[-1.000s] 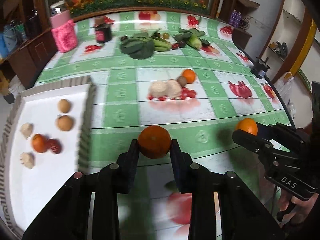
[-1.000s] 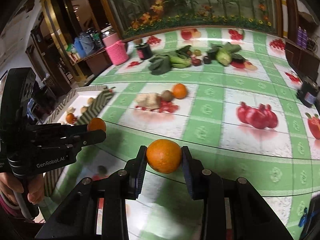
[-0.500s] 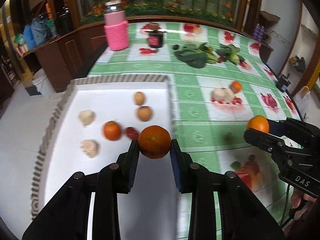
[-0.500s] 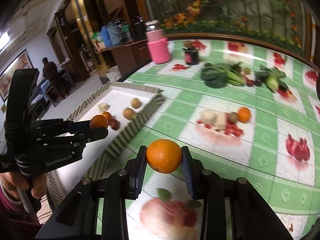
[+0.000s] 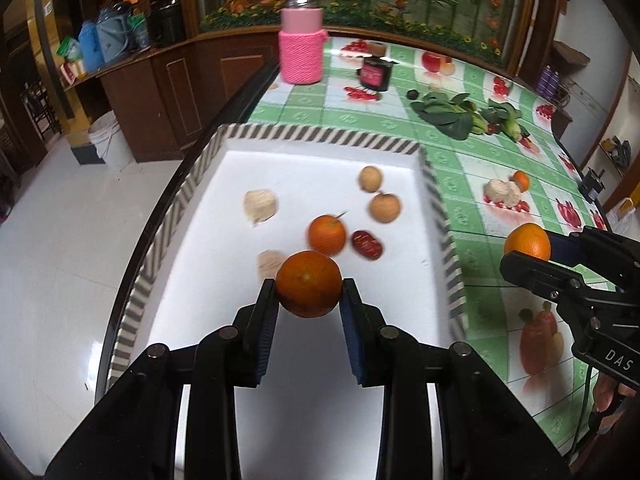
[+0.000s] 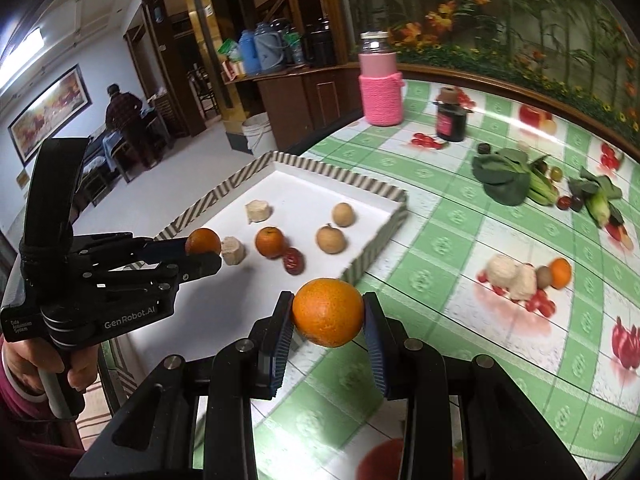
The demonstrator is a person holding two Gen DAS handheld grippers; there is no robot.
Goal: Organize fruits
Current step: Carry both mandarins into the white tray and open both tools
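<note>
The left wrist camera sits behind the left gripper [image 5: 309, 308] and looks forward and down, close over the white tray [image 5: 224, 152]. The right wrist camera sits behind the right gripper [image 6: 327, 322] and faces across the table [image 6: 460, 240] (green checked cloth) toward the room. Both views share the tray, the pink jar [image 5: 301, 51] and the leafy greens [image 6: 502, 178]; each view also shows the opposite gripper at its edge.

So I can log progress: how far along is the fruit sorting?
Partly done. Already lying in the tray: a small orange among other fruits. In hand: the left gripper and right gripper each hold an orange. Left: another orange and a kiwi on the table.
</note>
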